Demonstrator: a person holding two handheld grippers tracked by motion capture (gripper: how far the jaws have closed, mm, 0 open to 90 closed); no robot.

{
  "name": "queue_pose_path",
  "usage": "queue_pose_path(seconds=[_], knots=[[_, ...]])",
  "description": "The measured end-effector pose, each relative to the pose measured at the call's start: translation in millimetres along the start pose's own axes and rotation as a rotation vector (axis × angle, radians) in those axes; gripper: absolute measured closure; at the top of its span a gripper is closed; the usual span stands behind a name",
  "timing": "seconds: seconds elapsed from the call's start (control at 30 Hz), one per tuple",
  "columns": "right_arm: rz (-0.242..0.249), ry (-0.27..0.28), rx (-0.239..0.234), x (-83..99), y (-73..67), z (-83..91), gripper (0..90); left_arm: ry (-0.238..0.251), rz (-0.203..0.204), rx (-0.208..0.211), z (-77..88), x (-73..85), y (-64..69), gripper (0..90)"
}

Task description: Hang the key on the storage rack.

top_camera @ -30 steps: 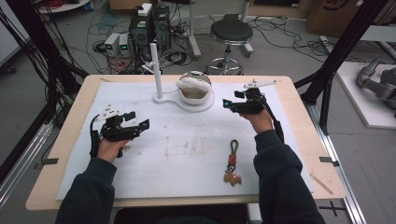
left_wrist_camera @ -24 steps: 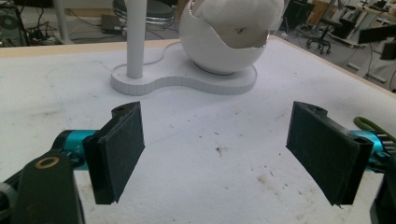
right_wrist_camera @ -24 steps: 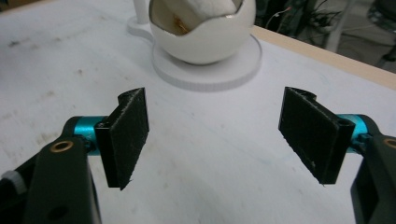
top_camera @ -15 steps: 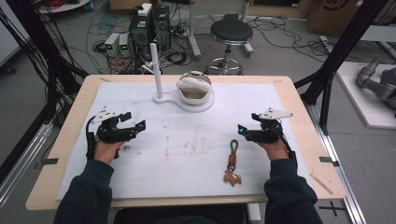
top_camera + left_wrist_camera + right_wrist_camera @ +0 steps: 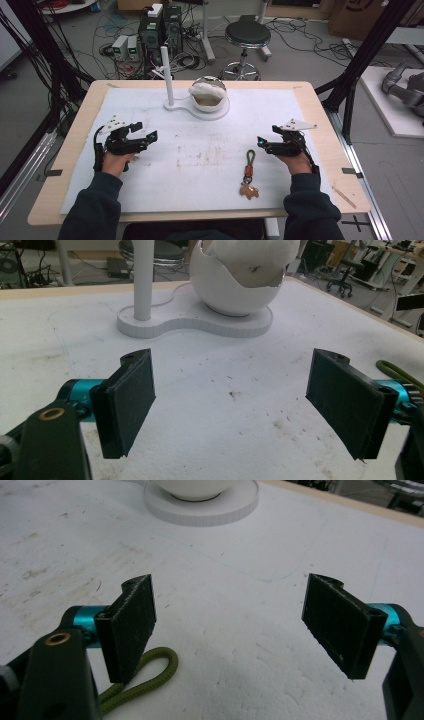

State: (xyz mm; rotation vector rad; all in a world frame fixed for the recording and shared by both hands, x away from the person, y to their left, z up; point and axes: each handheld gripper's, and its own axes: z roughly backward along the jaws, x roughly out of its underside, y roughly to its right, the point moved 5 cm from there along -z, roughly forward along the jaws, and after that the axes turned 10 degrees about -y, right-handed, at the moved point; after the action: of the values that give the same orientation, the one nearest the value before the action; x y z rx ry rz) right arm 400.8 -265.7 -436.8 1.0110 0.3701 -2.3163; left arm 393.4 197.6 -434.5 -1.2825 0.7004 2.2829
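Note:
A key ring with a green cord loop (image 5: 249,158) and a brown charm (image 5: 248,190) lies on the white mat (image 5: 200,165), right of centre. My right gripper (image 5: 261,143) hovers open just right of the loop; in the right gripper view (image 5: 232,630) the cord (image 5: 145,677) lies under the left jaw. My left gripper (image 5: 149,138) stands open over the mat's left part with nothing between its fingers. From the left gripper view (image 5: 240,405) the gripper faces a white stand (image 5: 195,322) with a post (image 5: 142,280) and a cracked egg-shaped bowl (image 5: 240,275).
The white stand (image 5: 172,105) with its bowl (image 5: 207,95) sits at the back middle of the mat. The wooden table edge (image 5: 345,165) runs around the mat. Behind the table are a stool (image 5: 246,37), electronics boxes and cables on the floor.
My right gripper has pulled back from beside the bowl toward the person and come down to the mat next to the key ring. The left gripper has barely moved.

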Motion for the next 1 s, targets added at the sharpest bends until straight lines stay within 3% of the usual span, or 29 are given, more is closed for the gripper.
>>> queue_pose_path(seconds=[0.2,0.27,0.3,0.37,0.4,0.43,0.5,0.57,0.63,0.67,0.73,0.9,0.97,1.0], knots=[[-0.021,-0.048,-0.034,7.8,0.7,-1.0,30.9,-0.003,-0.006,-0.005,1.2,0.3,-0.7,19.3],[-0.019,-0.059,-0.045,10.3,0.9,2.4,37.1,-0.001,-0.005,-0.011,1.2,0.1,-0.7,19.5],[-0.038,-0.103,-0.072,15.7,1.4,3.1,40.0,0.003,-0.003,-0.015,1.5,-0.2,-0.5,19.5],[-0.051,-0.134,-0.095,19.6,0.0,2.9,42.3,0.002,-0.001,-0.015,1.6,-0.3,-0.2,19.6],[-0.048,-0.207,-0.133,28.4,-5.2,2.1,47.2,0.001,0.000,-0.017,1.7,-0.1,-0.4,19.9],[-0.048,-0.207,-0.133,28.4,-5.2,2.1,47.2,0.004,0.005,-0.017,1.4,-0.3,-0.4,19.9],[-0.033,-0.258,-0.162,35.9,-11.3,1.7,51.3,-0.001,0.004,-0.018,0.4,0.2,-0.9,20.1],[-0.041,-0.294,-0.206,38.7,-18.7,-0.2,52.7,-0.007,0.004,-0.018,-0.6,0.8,-1.4,20.1],[-0.051,-0.296,-0.227,37.6,-22.1,-2.0,52.7,-0.009,0.007,-0.017,-1.5,1.3,-1.1,20.1],[-0.045,-0.314,-0.268,35.4,-29.8,-8.2,51.5,-0.012,0.003,-0.016,-1.6,1.4,-1.2,20.1],[-0.034,-0.349,-0.297,34.3,-39.5,-16.1,50.8,-0.016,0.000,-0.015,-1.6,1.6,-1.0,20.1],[-0.034,-0.374,-0.260,28.8,-50.1,-23.1,53.2,-0.023,0.002,-0.018,-2.1,2.8,-0.2,20.1],[-0.086,-0.388,-0.237,27.1,-50.7,-24.8,59.5,-0.028,-0.001,-0.018,-2.8,3.4,0.7,20.4],[-0.086,-0.388,-0.237,27.1,-50.7,-24.8,59.5,-0.025,0.001,-0.018,-3.3,3.3,1.2,20.4]])
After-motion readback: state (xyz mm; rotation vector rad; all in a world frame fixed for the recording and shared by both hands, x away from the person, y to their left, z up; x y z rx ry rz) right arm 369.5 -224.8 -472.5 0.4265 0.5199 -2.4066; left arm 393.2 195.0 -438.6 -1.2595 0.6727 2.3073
